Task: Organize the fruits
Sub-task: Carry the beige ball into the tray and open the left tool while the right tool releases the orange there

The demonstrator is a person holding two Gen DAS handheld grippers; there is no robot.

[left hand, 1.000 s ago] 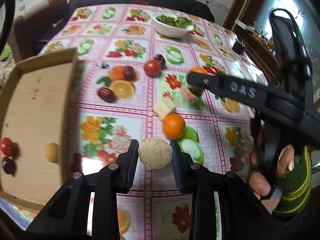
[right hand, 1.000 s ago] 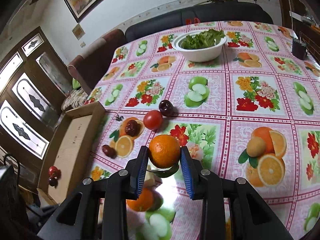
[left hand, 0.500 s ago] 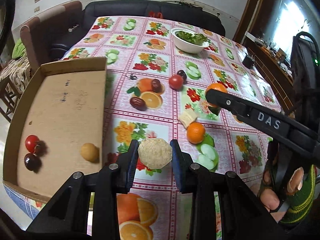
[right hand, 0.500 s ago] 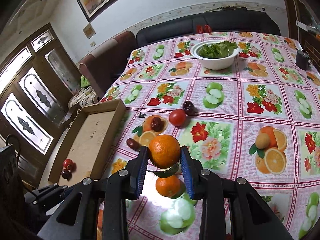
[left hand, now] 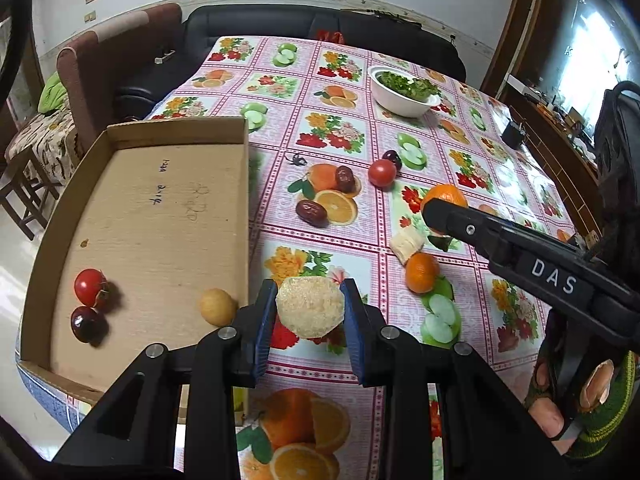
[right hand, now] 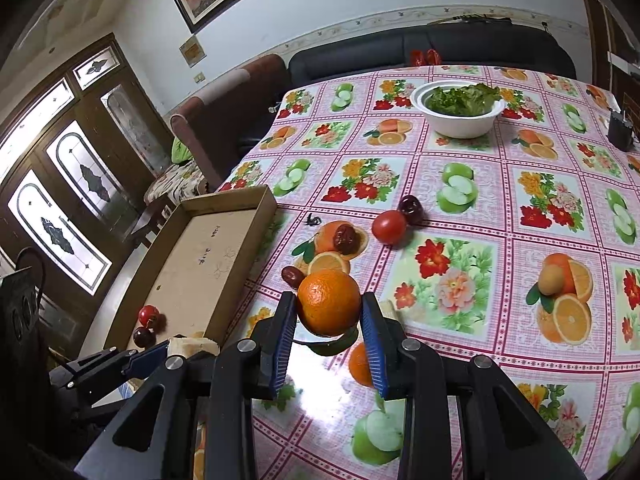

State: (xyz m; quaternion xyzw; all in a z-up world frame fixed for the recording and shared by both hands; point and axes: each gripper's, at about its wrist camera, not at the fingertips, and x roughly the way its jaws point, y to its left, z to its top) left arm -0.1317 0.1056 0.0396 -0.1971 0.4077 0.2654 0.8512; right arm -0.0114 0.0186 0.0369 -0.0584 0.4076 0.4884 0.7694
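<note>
Left wrist view: the left gripper [left hand: 309,312] is gripping a pale peeled fruit piece [left hand: 310,307] just beside the cardboard tray's [left hand: 245,184] right wall. Right wrist view: the right gripper [right hand: 329,320] is clamping an orange [right hand: 329,301] above open tablecloth [right hand: 472,320], right of the tray.

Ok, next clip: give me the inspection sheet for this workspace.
Surface: table under a fruit-print cloth.
Job's things: cardboard tray holding a tomato, a cherry and a small yellow fruit; loose orange, tomato, cherry, two dates and a pale chunk on the cloth.
Clutter: bowl of greens.
Grippers: left gripper clamps a pale rough fruit; right gripper clamps an orange.
Cables: nothing seen.
Surroundings: sofa, armchair, doors.
</note>
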